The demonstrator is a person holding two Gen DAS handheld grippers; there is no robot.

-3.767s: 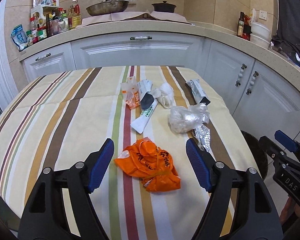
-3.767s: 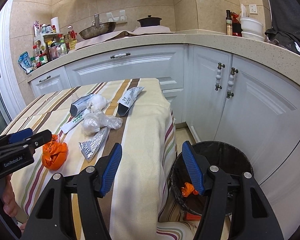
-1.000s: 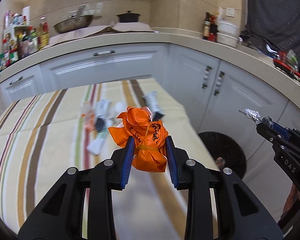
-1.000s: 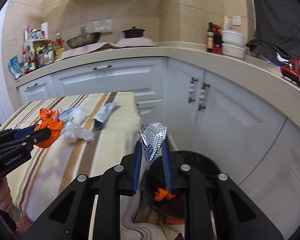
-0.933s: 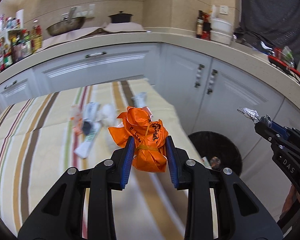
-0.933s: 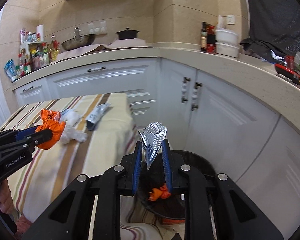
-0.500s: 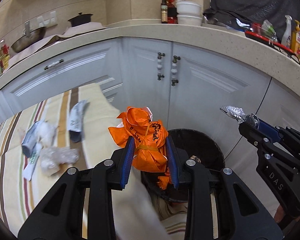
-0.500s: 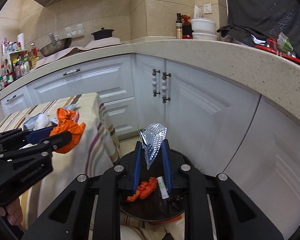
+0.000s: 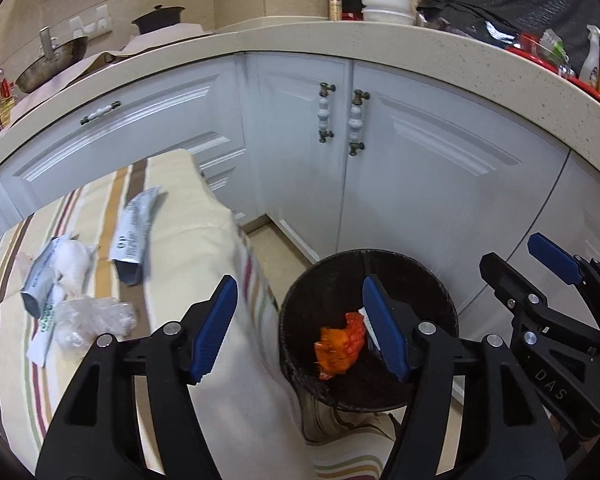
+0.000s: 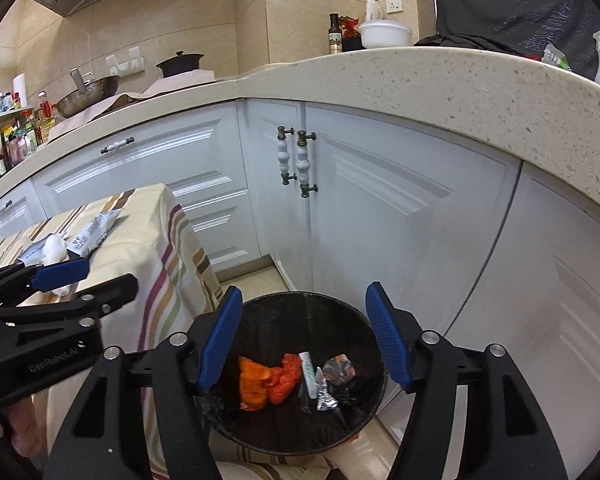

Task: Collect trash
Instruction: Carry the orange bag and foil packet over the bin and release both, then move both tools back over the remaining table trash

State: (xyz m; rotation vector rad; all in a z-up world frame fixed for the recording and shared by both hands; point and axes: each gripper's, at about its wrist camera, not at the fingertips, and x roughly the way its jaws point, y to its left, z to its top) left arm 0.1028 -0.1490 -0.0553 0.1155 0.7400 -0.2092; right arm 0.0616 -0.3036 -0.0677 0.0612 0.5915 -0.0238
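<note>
Kitchen corner, white cabinets, striped table at left. Nearest, both grippers hang over the black bin: right gripper jaws spread, empty; left gripper jaws spread, empty too. In the bin: orange bag, foil wrapper, a small tube. Further off on the table: clear plastic wad, grey pouch, white tissue. Next step looks like another pickup: keep jaws wide, approach the clear wad low, pinch its bulk not a loose edge.
</note>
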